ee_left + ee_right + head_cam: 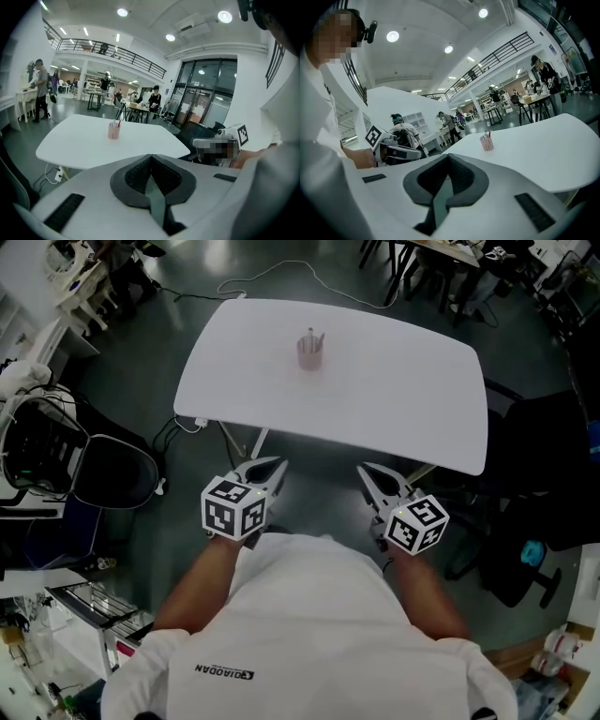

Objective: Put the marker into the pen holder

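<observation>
A pinkish pen holder stands upright near the far middle of the white table, with markers sticking out of its top. It also shows as a small cup in the left gripper view and in the right gripper view. My left gripper and right gripper hover side by side short of the table's near edge, well away from the holder. Both have their jaws shut with nothing between the pads. No loose marker lies on the table.
A black office chair stands at the left of the table and another dark chair at the right. Cables and a power strip lie on the floor under the table. People stand at desks far behind.
</observation>
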Motion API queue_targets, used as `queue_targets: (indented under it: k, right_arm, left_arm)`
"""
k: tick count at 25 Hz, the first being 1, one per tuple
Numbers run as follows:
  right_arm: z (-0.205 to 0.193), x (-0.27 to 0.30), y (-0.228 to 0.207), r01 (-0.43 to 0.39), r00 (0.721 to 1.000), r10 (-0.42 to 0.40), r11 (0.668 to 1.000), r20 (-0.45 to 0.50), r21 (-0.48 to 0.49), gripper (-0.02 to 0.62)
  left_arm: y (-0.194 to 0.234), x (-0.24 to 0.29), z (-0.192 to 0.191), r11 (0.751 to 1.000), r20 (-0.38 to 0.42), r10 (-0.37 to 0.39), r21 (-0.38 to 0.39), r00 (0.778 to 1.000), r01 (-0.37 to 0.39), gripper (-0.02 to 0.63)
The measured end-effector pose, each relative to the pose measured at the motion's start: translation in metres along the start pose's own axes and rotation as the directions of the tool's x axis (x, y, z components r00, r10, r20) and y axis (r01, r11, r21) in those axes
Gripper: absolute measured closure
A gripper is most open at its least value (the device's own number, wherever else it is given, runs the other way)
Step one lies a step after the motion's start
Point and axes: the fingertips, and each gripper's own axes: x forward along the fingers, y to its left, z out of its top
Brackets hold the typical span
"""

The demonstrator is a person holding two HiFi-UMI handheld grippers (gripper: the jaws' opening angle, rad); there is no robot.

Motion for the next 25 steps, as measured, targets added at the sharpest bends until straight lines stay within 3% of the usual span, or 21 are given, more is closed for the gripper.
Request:
queue_targets:
  k: [15, 25]
  right_arm:
    - [0.004, 0.058, 0.037, 0.102, 0.994, -0.102, 0.995, 0.032, 0.004, 0.577]
    - [-0.007, 0.088, 0.051, 0.178, 0.984, -0.178, 0.983, 0.017, 0.035, 0.577]
  left_arm:
    - [0.058, -0.018, 0.023, 0.989, -0.025, -0.078, 0.123, 0.997, 0.08, 0.578]
    - [0.099, -0.029, 0.019, 0.982, -0.056, -0.12, 0.137, 0.991, 0.127, 0.578]
